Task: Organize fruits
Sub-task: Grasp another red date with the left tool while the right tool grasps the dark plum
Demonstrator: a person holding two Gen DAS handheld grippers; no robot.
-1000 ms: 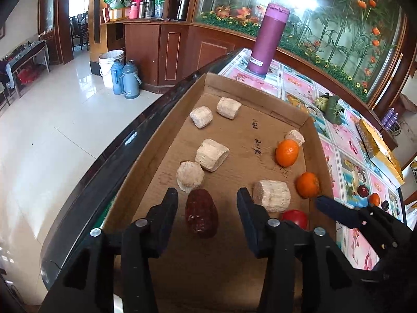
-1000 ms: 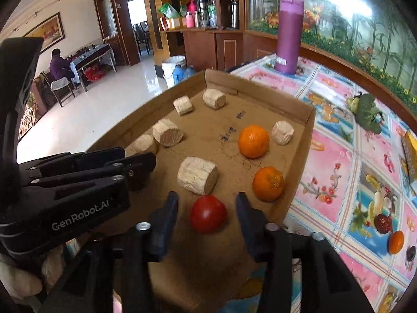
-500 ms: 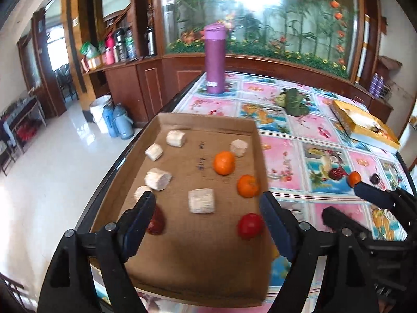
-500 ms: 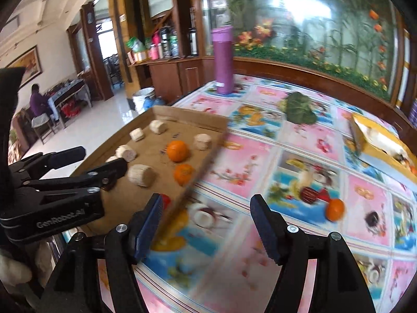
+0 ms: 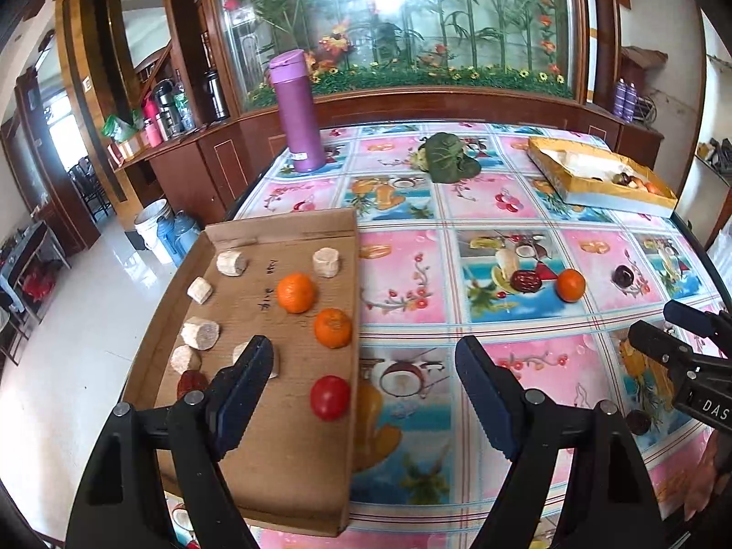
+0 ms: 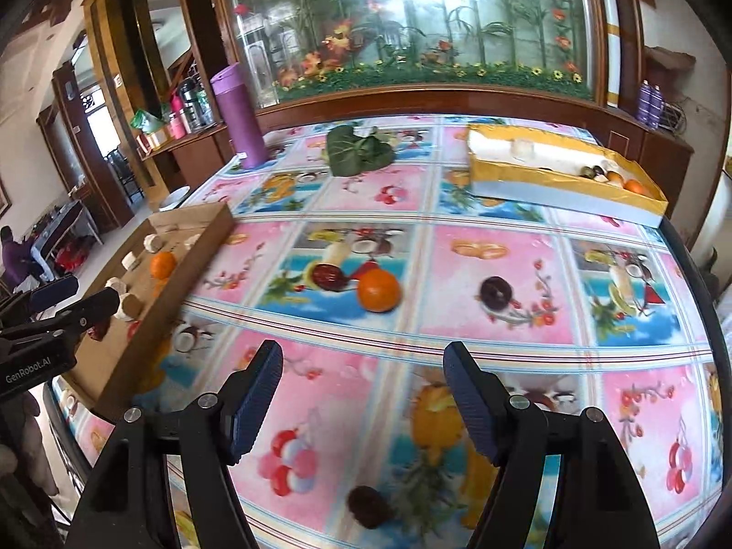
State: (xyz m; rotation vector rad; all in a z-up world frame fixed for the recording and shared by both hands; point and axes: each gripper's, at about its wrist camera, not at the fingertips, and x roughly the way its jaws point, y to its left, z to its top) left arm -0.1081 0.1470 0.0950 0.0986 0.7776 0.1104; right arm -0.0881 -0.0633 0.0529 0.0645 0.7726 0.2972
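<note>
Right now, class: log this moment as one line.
left tongs: open, empty | right tongs: open, empty | cardboard tray: two oranges, tomato | table: loose orange

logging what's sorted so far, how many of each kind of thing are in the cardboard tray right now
In the cardboard tray:
oranges: 2
tomato: 1
dark red date: 1
pale chunks: 6, one partly behind the left gripper
total: 10
</note>
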